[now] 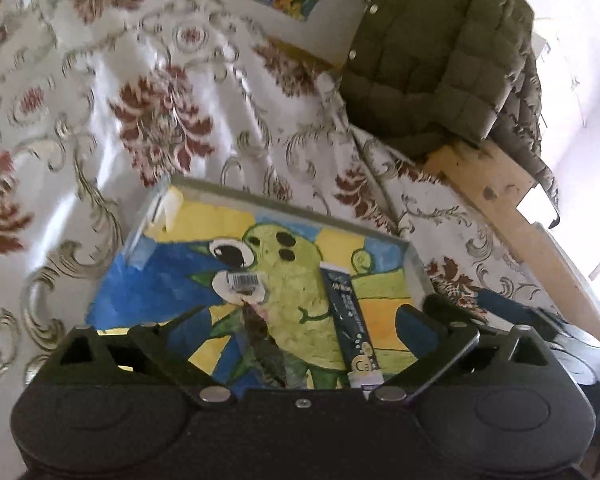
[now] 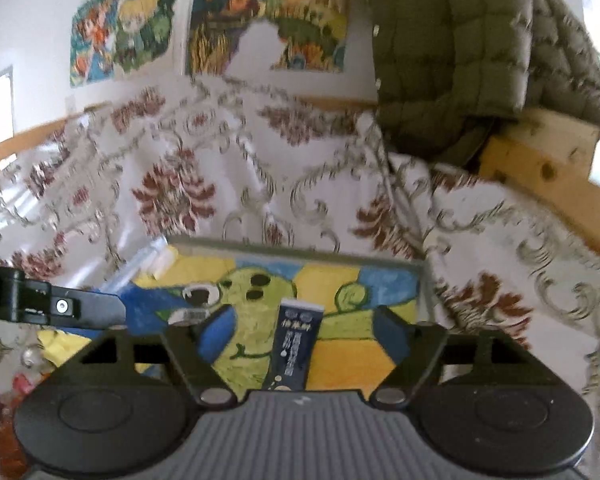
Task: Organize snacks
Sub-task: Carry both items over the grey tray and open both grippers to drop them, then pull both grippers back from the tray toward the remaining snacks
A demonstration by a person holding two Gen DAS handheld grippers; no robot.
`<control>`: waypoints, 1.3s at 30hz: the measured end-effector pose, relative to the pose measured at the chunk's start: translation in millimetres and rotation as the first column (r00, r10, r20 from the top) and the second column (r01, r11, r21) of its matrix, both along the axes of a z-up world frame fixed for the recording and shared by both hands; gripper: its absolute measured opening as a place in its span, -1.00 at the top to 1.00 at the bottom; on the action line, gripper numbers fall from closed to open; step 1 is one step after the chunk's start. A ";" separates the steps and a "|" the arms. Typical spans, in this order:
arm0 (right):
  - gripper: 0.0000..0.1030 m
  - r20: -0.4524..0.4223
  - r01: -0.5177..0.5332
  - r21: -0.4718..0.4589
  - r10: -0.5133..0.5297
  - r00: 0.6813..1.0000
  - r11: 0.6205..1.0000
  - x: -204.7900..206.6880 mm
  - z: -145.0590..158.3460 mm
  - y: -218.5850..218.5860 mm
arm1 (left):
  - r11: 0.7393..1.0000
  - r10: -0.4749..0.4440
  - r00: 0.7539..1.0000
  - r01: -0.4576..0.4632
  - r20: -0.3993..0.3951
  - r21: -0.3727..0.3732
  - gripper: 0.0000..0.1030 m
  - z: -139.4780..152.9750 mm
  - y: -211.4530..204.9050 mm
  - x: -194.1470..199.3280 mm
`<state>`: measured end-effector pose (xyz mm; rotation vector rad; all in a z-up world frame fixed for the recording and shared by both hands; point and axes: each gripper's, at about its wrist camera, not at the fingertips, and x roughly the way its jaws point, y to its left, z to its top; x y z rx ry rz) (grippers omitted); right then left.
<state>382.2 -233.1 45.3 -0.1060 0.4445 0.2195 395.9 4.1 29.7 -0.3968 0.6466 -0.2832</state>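
A clear shallow tray (image 1: 414,258) with a painted green cartoon bottom lies on a floral cloth; it also shows in the right wrist view (image 2: 422,280). A dark blue snack stick packet (image 1: 350,320) lies in it, also seen in the right wrist view (image 2: 296,344). A dark, thin snack piece (image 1: 262,344) with a barcode label (image 1: 242,280) lies left of the packet. My left gripper (image 1: 288,332) is open above the tray, with both snacks between its fingers. My right gripper (image 2: 296,332) is open over the blue packet. The left gripper's finger (image 2: 84,306) enters the right wrist view at left.
The white floral cloth (image 1: 172,120) covers the surface all around. An olive puffer jacket (image 1: 440,52) hangs over a wooden frame (image 1: 500,188) at the right. Colourful drawings (image 2: 268,28) hang on the wall behind. Yellow and red wrappers (image 2: 60,344) lie left of the tray.
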 end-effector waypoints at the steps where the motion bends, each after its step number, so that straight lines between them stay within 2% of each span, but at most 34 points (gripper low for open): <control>1: -0.80 0.017 -0.002 0.004 0.002 1.000 1.000 -7.1 5.7 -2.6 | 1.000 0.012 1.000 -0.013 0.013 0.014 -0.94 6.1 -1.0 -7.1; 5: -0.99 0.088 -0.009 0.029 0.006 0.996 1.000 -40.8 27.9 -13.1 | 0.996 0.048 0.996 -0.054 0.076 0.067 -0.98 26.9 -4.1 -37.4; 12: -0.99 0.171 0.020 0.057 -0.029 0.985 0.998 -104.1 53.8 -27.0 | 0.980 0.110 0.973 -0.140 0.201 0.142 -0.99 52.1 -5.6 -105.6; 17: -1.00 0.185 0.048 0.093 -0.065 0.981 0.994 -154.1 54.8 -35.2 | 0.965 0.142 0.949 -0.196 0.281 0.175 -0.99 57.4 -6.7 -163.8; 22: -1.00 0.190 0.054 0.117 -0.075 0.979 0.992 -205.7 43.5 -39.5 | 0.950 0.130 0.930 -0.216 0.345 0.225 -0.99 48.9 -11.9 -218.5; 28: -1.00 0.187 0.074 0.112 -0.094 0.978 0.991 -261.8 26.7 -38.8 | 0.945 0.115 0.939 -0.204 0.324 0.257 -0.99 24.2 -17.9 -263.0; 39: -1.00 0.079 0.081 0.078 -0.087 0.993 0.994 -318.1 -12.4 -33.8 | 0.937 0.124 0.971 -0.183 0.206 0.299 -0.99 -23.7 -24.6 -309.1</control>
